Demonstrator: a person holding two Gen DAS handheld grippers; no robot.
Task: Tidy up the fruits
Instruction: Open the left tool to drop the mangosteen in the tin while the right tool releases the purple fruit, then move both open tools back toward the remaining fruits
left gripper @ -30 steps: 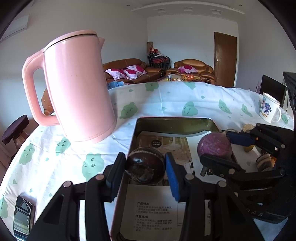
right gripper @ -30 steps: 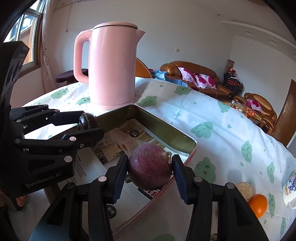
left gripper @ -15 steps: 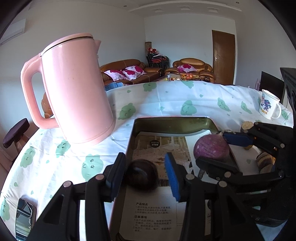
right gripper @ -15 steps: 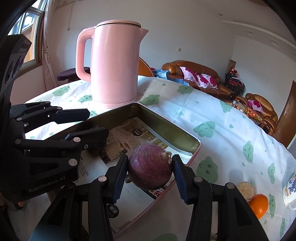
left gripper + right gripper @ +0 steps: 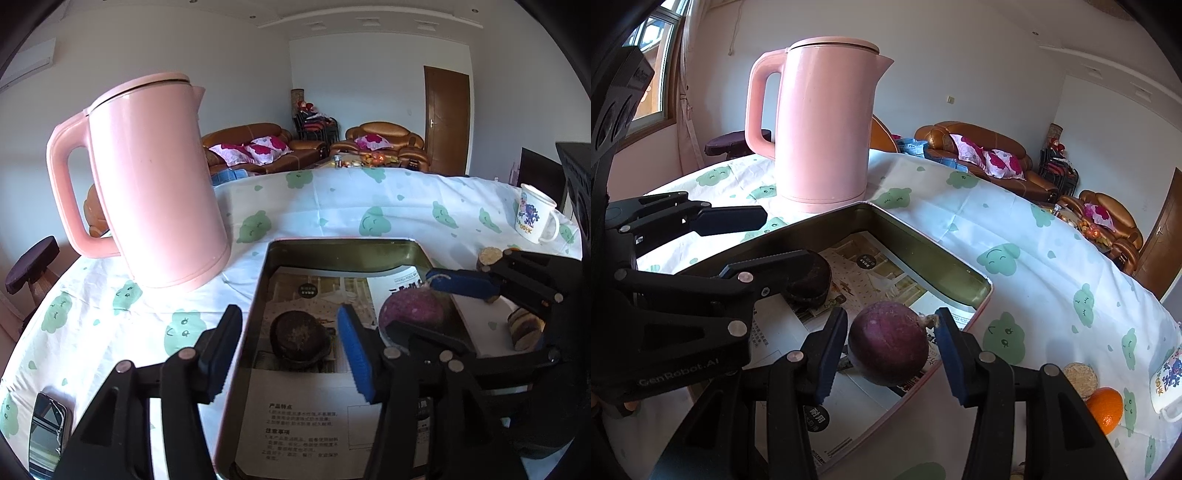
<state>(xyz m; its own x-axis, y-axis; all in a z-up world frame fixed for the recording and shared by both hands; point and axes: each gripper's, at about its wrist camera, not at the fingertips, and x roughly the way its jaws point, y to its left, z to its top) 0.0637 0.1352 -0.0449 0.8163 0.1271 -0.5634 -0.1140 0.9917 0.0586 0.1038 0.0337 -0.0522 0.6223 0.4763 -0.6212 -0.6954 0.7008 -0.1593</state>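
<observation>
- Cloud-printed cloth covers the table (image 5: pixel 332 206), with a sofa and a door in the room behind; a pink kettle (image 5: pixel 147 181) stands near the far-left corner of a paper-lined metal tin (image 5: pixel 347 247), the target for the fruit.
- Left gripper (image 5: pixel 288 343) straddles the tin's left wall, its jaws opening; the dark round fruit (image 5: pixel 299 343) sits on the tin floor between the pads, which no longer appear to press it; spread fully before backing out, so neither pad drags it.
- Withdraw that gripper upward first; its outer finger (image 5: pixel 731 219) hangs outside the tin wall and could catch the rim if pulled sideways.
- Right gripper (image 5: pixel 890 343) is clamped on the purple fruit (image 5: pixel 888 343), held just inside the tin's right edge; whether it touches the paper I cannot tell; lower until it rests, then release slowly, since a round fruit will likely roll.
- Set it clear of the dark one; an orange (image 5: pixel 1104 404) beside a mug (image 5: pixel 1167 380) waits outside the tin.
</observation>
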